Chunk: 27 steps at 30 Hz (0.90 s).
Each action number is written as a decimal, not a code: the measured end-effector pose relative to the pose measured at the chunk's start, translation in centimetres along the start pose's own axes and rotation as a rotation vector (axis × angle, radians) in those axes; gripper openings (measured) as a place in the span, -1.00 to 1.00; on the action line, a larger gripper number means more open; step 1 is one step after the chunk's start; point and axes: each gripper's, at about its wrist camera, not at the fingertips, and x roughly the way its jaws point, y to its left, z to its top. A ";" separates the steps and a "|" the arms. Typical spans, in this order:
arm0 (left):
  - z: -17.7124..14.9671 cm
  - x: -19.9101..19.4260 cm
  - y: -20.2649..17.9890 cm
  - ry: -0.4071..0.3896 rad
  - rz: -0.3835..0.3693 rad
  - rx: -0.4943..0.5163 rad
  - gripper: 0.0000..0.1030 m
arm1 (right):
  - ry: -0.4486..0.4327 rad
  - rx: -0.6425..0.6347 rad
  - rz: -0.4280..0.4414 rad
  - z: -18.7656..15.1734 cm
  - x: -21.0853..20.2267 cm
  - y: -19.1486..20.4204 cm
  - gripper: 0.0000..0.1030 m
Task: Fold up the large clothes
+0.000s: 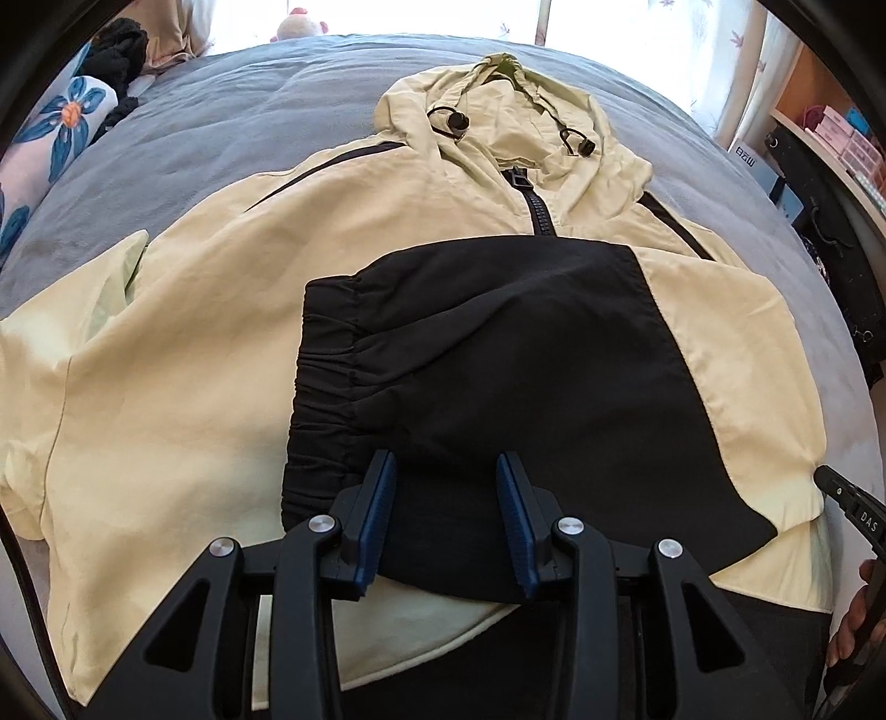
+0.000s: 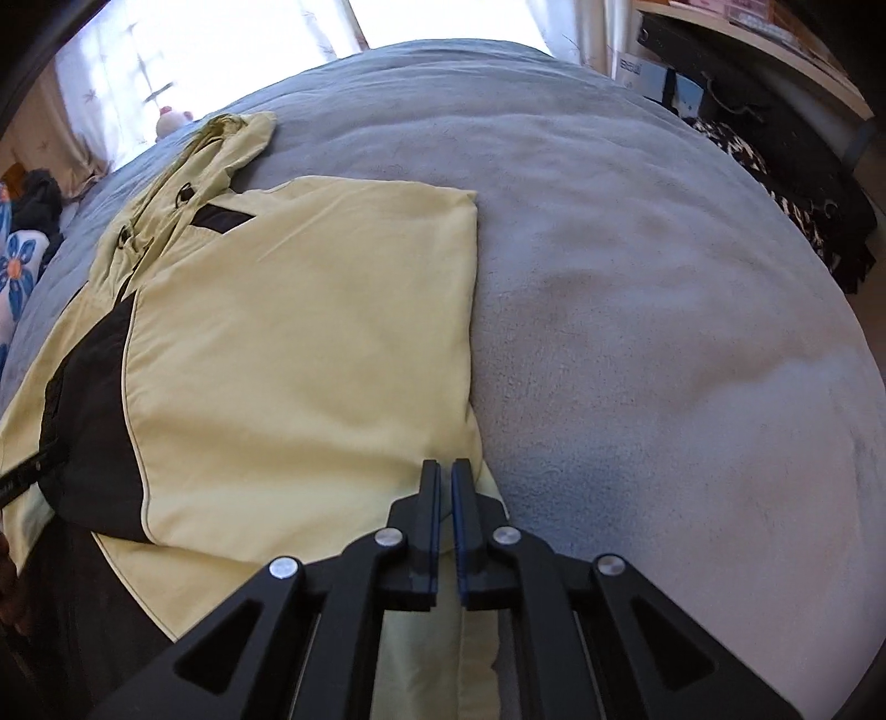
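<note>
Left gripper (image 1: 447, 518) jaws part-open around the jacket's black sleeve (image 1: 498, 354); right gripper (image 2: 446, 518) jaws nearly closed above the jacket (image 2: 299, 332) edge.

**Daylight from the windows, strong fisheye bend**

Bright daylight came through the curtained window (image 1: 421, 16) at the far side, blown out to plain white in both views. The grey bedspread (image 2: 637, 266) showed a pale washed patch on its near right side. Soft shadow lay under the pale yellow jacket (image 1: 183, 343), whose black sleeve (image 1: 498, 354) kept little detail. Both views bulged hard, dark lens rim cutting the corners. Focus stayed fair; the shelf (image 2: 775, 39) at the edge was smeared.
</note>
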 end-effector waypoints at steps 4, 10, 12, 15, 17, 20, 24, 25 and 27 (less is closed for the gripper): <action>-0.2 -0.7 0.0 -0.003 0.006 -0.011 -0.29 | 0.031 0.059 0.023 0.3 -0.4 -0.5 -0.82; -1.0 -2.1 -0.2 -0.016 0.029 0.010 -0.29 | 0.047 0.073 0.066 -0.3 -1.7 0.2 -0.79; -1.2 -2.6 -0.4 -0.027 0.037 0.020 -0.29 | 0.049 0.074 0.073 -0.5 -2.1 0.6 -0.79; -1.6 -4.0 -0.7 -0.067 0.013 0.040 -0.29 | 0.049 0.071 0.077 -1.1 -2.9 1.2 -0.79; -2.0 -5.1 -1.0 -0.099 0.013 0.060 -0.29 | 0.049 0.070 0.090 -1.5 -3.5 1.7 -0.79; -2.7 -7.1 -1.6 -0.141 0.012 0.083 -0.29 | 0.042 0.064 0.097 -2.2 -4.5 2.3 -0.79; -3.7 -9.8 -1.9 -0.165 -0.003 0.095 -0.29 | 0.032 0.032 0.110 -3.5 -6.7 3.9 -0.79; -3.9 -10.4 -1.9 -0.168 -0.004 0.096 -0.29 | 0.030 0.022 0.110 -3.8 -7.1 4.3 -0.79; -4.5 -11.9 -1.7 -0.176 0.001 0.101 -0.29 | 0.021 -0.004 0.117 -4.5 -8.4 5.3 -0.79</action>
